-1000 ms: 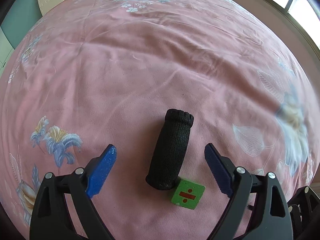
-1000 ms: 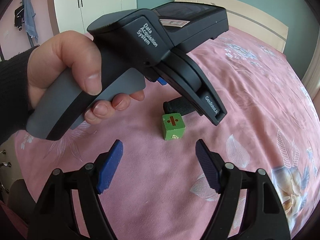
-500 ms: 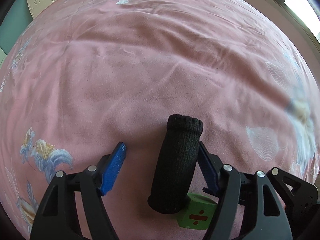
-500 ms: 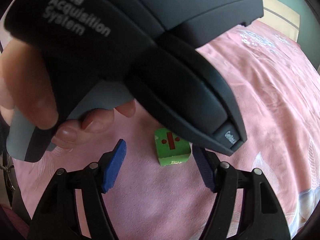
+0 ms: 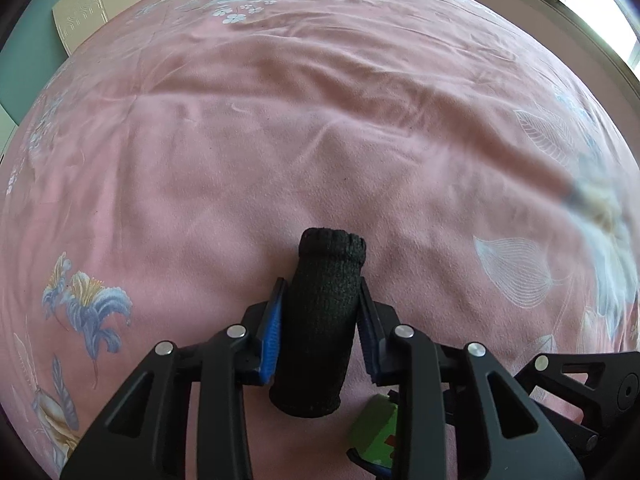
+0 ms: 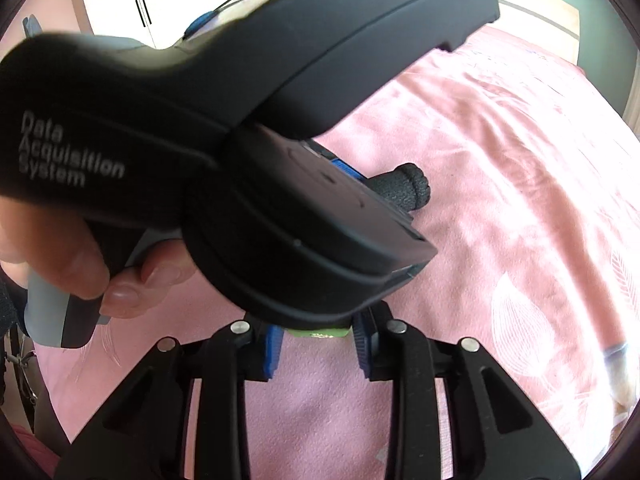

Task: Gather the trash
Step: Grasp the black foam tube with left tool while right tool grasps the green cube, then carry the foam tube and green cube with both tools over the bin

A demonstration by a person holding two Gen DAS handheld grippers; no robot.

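Left gripper (image 5: 320, 320): its jaws are pressing in on both sides of the black knit roll (image 5: 320, 320), the blue pads (image 5: 272, 332) touching the fabric; in the right wrist view its dark housing (image 6: 240, 120), lettered "Data Acquisition System", is filling most of the frame.
Black knit roll: it is lying lengthwise between the left jaws on the pink bedspread (image 5: 320, 120), its rounded far end sticking out past the pads and its near end reaching back toward the camera; the far end is also showing in the right wrist view (image 6: 408, 186), past the housing.
Green block (image 5: 376, 432): it is sitting on the bedspread just beside the near end of the roll, partly hidden behind the left gripper's right finger, with a red mark showing on its face.
Right gripper (image 6: 318, 338): its jaws are sitting narrowly apart with a sliver of the green block (image 6: 318, 333) between the blue pads; whether the pads are touching the block I cannot tell, since the left gripper's housing is covering it.
Left hand (image 6: 80, 264): it is wrapping around the grey handle of the left gripper, fingertips curling underneath.
Bedspread: pink with pale flower and leaf prints, creased across the middle.
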